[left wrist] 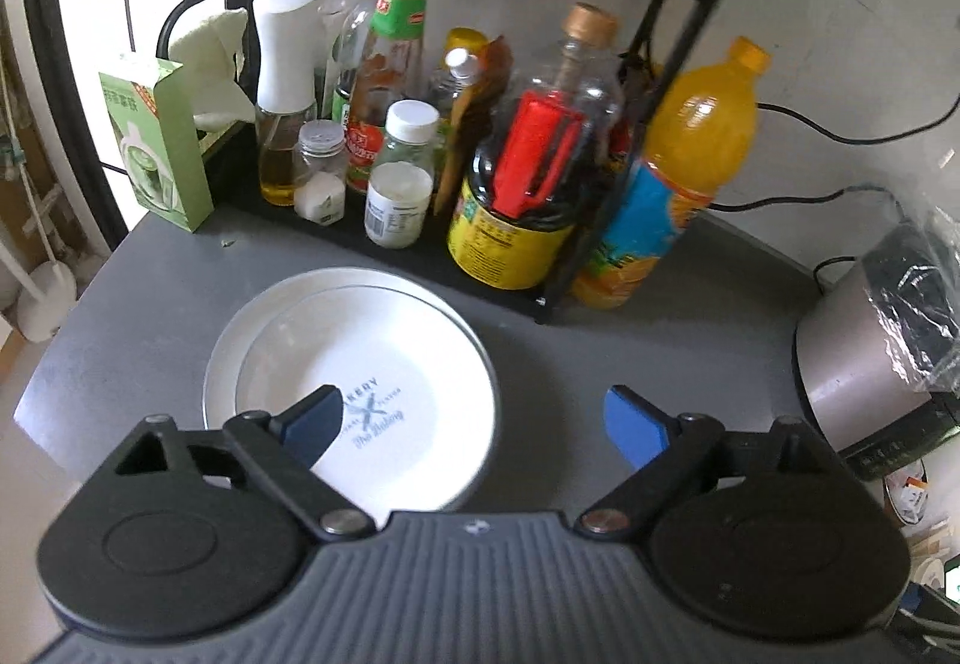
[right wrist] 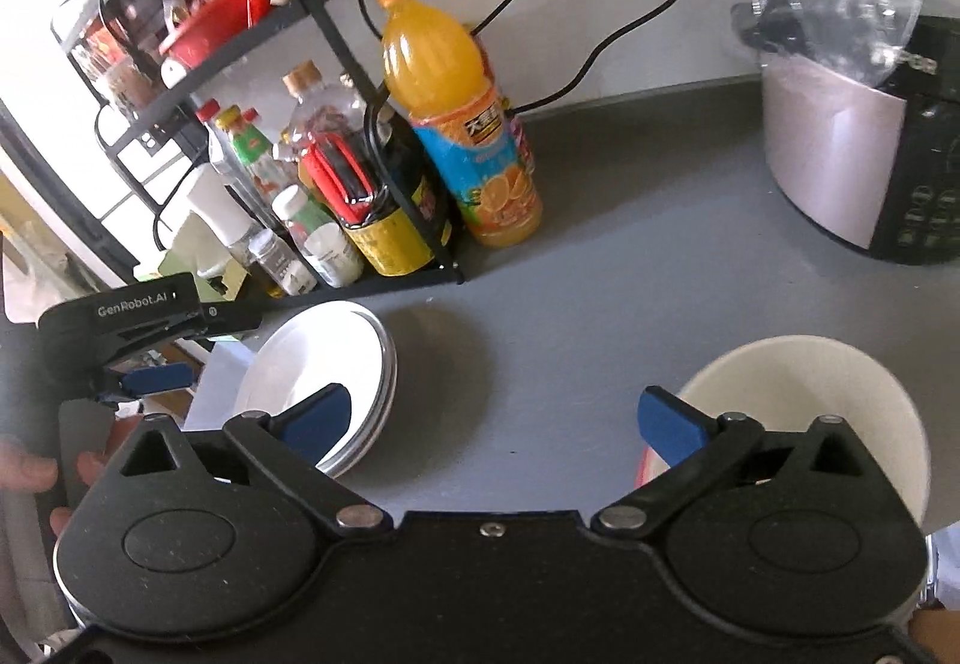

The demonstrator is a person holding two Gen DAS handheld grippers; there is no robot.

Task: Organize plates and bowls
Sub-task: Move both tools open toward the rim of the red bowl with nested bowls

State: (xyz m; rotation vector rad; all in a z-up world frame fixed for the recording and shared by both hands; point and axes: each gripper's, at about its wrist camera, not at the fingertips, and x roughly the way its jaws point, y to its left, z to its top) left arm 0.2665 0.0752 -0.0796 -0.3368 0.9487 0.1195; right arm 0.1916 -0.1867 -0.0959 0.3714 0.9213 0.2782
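Left gripper [left wrist: 474, 418] jaws spread wide, empty. Stack of two white plates [left wrist: 372, 364] under its left finger; right finger over bare countertop [left wrist: 690, 304].

Right gripper [right wrist: 495, 424] jaws spread wide, empty. One white bowl [right wrist: 840, 394] behind right finger; plates behind left finger. One orange juice bottle [right wrist: 456, 124] far ahead.

The left gripper [left wrist: 474, 421] hangs with its blue-padded jaws spread wide over a stack of round white plates [left wrist: 384, 364] on the grey countertop [left wrist: 150, 292] — behind them, a black wire rack [left wrist: 558, 280] crowded with condiment bottles.
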